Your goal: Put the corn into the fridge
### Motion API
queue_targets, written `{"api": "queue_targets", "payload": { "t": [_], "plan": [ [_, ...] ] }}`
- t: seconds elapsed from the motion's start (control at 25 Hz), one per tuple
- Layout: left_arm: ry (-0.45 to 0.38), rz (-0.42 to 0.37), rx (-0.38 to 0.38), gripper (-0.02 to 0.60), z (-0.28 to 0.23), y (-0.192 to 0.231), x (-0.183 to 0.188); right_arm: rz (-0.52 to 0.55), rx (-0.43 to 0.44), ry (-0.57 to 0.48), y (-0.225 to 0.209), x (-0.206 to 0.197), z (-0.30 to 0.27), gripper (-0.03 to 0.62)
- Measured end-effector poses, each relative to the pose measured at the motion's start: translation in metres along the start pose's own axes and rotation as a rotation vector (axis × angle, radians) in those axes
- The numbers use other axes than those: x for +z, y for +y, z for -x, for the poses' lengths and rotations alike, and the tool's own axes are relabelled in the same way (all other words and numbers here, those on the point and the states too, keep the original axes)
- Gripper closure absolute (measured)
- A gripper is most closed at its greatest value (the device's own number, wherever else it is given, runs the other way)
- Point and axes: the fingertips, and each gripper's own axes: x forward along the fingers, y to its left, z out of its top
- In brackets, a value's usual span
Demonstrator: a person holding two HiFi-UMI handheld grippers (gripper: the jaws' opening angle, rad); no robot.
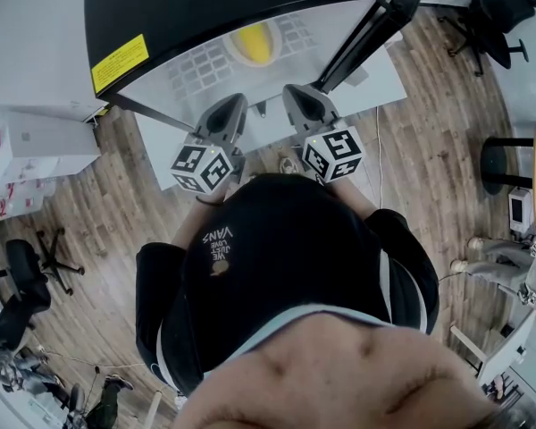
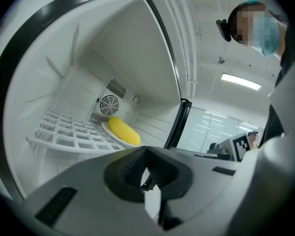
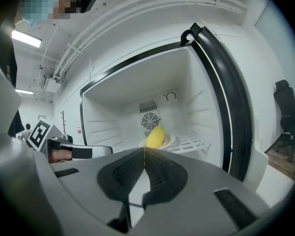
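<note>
The yellow corn [image 1: 255, 41] lies on a white plate [image 1: 235, 52] on the wire shelf [image 1: 201, 68] inside the open fridge [image 1: 161, 7]. In the left gripper view the corn [image 2: 123, 130] sits at the back right of the shelf [image 2: 69, 137], below the fan. In the right gripper view the corn [image 3: 155, 136] is straight ahead past the jaw tips. My left gripper [image 1: 235, 105] and right gripper [image 1: 297, 95] are side by side just outside the fridge opening, both pointing in. The left gripper [image 2: 146, 149] and the right gripper [image 3: 144, 151] are both shut, with nothing between the jaws.
The fridge's black frame [image 3: 226, 92] borders the opening on the right, and a black edge bar [image 2: 179, 124] stands beside the left gripper. Office chairs [image 1: 496, 12] [image 1: 31, 284] stand on the wood floor. Another person [image 1: 509, 266] is at the right edge.
</note>
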Motion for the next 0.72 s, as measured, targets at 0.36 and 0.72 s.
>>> {"api": "queue_targets", "payload": {
  "t": [0.36,0.72],
  "plan": [
    [0.009,-0.016,-0.022,0.563,0.014,-0.006,-0.004,0.008,-0.018,-0.001,0.013,-0.004,0.009,0.581],
    [0.011,-0.017,-0.049,0.563,0.031,-0.007,-0.007,0.008,-0.053,-0.010,0.027,-0.009,0.018,0.581]
  ]
}}
